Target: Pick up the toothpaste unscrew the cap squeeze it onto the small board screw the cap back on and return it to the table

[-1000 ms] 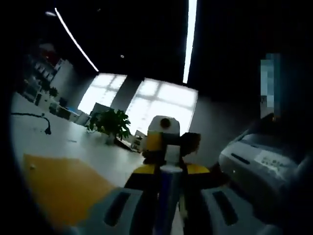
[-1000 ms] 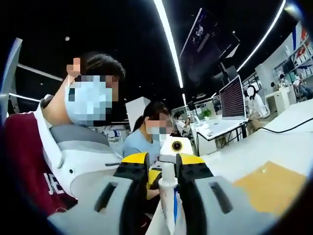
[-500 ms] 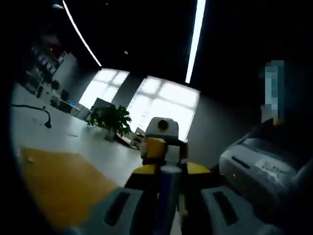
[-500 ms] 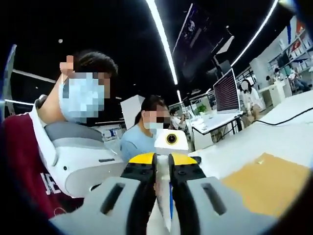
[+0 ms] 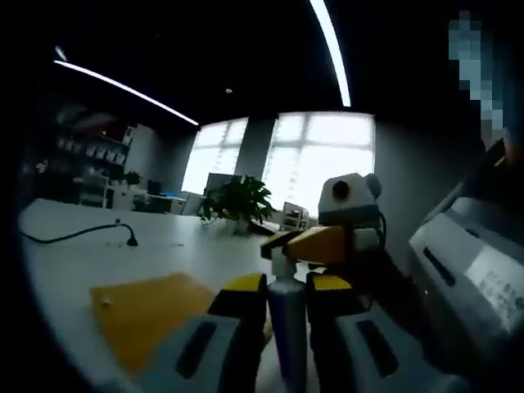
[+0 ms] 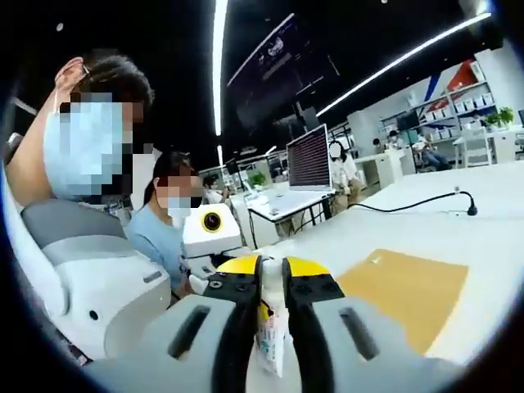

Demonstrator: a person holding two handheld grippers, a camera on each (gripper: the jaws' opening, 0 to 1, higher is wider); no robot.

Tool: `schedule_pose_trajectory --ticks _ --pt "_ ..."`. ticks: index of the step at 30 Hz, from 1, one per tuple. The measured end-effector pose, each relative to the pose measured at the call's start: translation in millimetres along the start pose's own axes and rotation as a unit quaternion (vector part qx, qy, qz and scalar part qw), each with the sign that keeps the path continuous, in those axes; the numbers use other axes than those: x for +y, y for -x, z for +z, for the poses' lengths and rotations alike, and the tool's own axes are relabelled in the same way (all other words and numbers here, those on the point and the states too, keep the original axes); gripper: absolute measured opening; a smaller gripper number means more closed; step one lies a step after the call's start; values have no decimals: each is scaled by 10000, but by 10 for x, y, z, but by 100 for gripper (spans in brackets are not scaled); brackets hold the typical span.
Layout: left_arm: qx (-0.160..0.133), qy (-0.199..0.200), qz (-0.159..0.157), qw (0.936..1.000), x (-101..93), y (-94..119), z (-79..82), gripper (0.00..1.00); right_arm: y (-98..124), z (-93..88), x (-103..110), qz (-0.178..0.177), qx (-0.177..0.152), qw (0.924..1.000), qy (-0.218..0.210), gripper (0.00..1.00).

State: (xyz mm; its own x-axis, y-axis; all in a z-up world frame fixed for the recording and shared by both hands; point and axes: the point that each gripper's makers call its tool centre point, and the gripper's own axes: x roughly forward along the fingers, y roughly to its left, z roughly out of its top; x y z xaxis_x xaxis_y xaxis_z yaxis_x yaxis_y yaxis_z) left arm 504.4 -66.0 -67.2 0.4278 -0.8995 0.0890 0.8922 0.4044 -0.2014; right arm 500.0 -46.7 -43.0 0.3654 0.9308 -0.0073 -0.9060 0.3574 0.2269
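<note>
Toothpaste tube point(image 5: 286, 327) sits low centre in the left gripper view, clenched between the left gripper point(image 5: 286, 288) jaws, nozzle end poking up past the yellow tips. Right gripper point(image 5: 304, 243) comes in from the right of that frame, centre, its yellow jaws meeting the tube's tip where the cap should be; cap itself too small to make out. In the right gripper view the right gripper point(image 6: 271, 274) has jaws nearly closed at lower centre, with a bit of the white tube point(image 6: 271, 344) showing in the gap below; they look clamped on the tube's end, though whether on cap or neck I cannot tell. Small board point(image 5: 155, 315) lies tan on the white table point(image 5: 98, 254), lower left of the left gripper view; same board point(image 6: 405, 286) at right centre of the right gripper view.

Risks, as judgement:
- tube held in air, off the board, so paste could land on the table if squeezed here
- hard left grip may push paste out once the cap loosens
- tiny cap could slip from the right jaws and drop
- twisting off-axis could bend the tube instead of turning the cap
</note>
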Motion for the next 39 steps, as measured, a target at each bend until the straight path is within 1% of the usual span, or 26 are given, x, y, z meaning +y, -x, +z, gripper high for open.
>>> schedule_pose_trajectory --ticks 2,3,4,5,6,8,10,12,13,14,16,17,18,20,22,24,26,28,29,30,31,32,33,35,36,39 --pt "-55 -72 -64 9999 -23 5 8 18 1 41 55 384 -145 9990 187 12" --pt "-64 -100 -68 9999 -19 8 7 18 9 105 84 603 -413 9973 104 14" --pt "-64 -116 -73 9999 -18 13 4 18 24 123 115 776 -527 9956 -32 20" --pt "-82 -136 -123 9998 -21 22 9 18 61 121 121 968 -549 9936 -212 23" --pt "-98 -139 -168 9997 -34 29 12 18 78 99 109 1069 -469 9929 -219 25" --pt "-106 -195 -245 9995 -56 34 12 18 107 74 98 1329 -335 9906 -17 22" --pt "-120 -299 -311 9990 -83 26 10 18 113 53 158 1694 -206 9851 209 21" --pt "-141 -373 -387 9985 -112 20 14 18 106 10 181 1847 -7 9826 170 21" --pt "-139 -431 -417 9981 -128 19 10 18 97 15 175 1850 14 9825 216 20" --pt "-139 -464 -427 9979 -136 19 12 18 71 11 168 1838 32 9823 366 20" --pt "-149 -554 -500 9971 -165 24 17 18 77 -24 204 1939 117 9796 507 20" --pt "-144 -610 -543 9966 -181 25 16 18 72 -39 234 2011 139 9780 546 17" --pt "-151 -648 -583 9961 -195 28 17 18 64 -59 268 2070 163 9768 530 13" --pt "-133 -679 -649 9955 -221 33 15 18 69 -48 275 2096 162 9769 384 12" --pt "-75 -698 -576 9959 -195 35 12 18 71 -46 235 1959 161 9794 469 12" --pt "-64 -690 -559 9960 -190 34 15 18 80 -42 236 1867 166 9813 440 12" --pt "-50 -760 -456 9961 -169 21 22 18 80 -40 191 1667 190 9847 470 11" --pt "-43 -847 -335 9958 -138 13 29 18 103 -19 116 1338 212 9900 404 11" --pt "-41 -871 -232 9959 -110 14 38 18 104 -17 61 1052 242 9936 343 11" --pt "-7 -877 -201 9959 -100 13 36 18 90 -18 60 923 250 9948 363 11" --pt "5 -827 -179 9964 -85 19 44 18 82 5 49 700 168 9970 278 11" --pt "-1 -764 -157 9970 -70 28 54 18 73 10 52 568 127 9979 291 11" --pt "0 -768 -148 9969 -68 30 50 18 74 10 31 347 75 9990 286 11" --pt "8 -793 -13 9969 -23 14 45 18 85 -2 -4 61 95 9992 385 11" --pt "10 -855 88 9963 1 -1 45 18 103 -11 -38 -162 142 9991 359 10" --pt "44 -1001 161 9948 8 -12 55 18 115 -3 -40 -409 237 9979 454 10"
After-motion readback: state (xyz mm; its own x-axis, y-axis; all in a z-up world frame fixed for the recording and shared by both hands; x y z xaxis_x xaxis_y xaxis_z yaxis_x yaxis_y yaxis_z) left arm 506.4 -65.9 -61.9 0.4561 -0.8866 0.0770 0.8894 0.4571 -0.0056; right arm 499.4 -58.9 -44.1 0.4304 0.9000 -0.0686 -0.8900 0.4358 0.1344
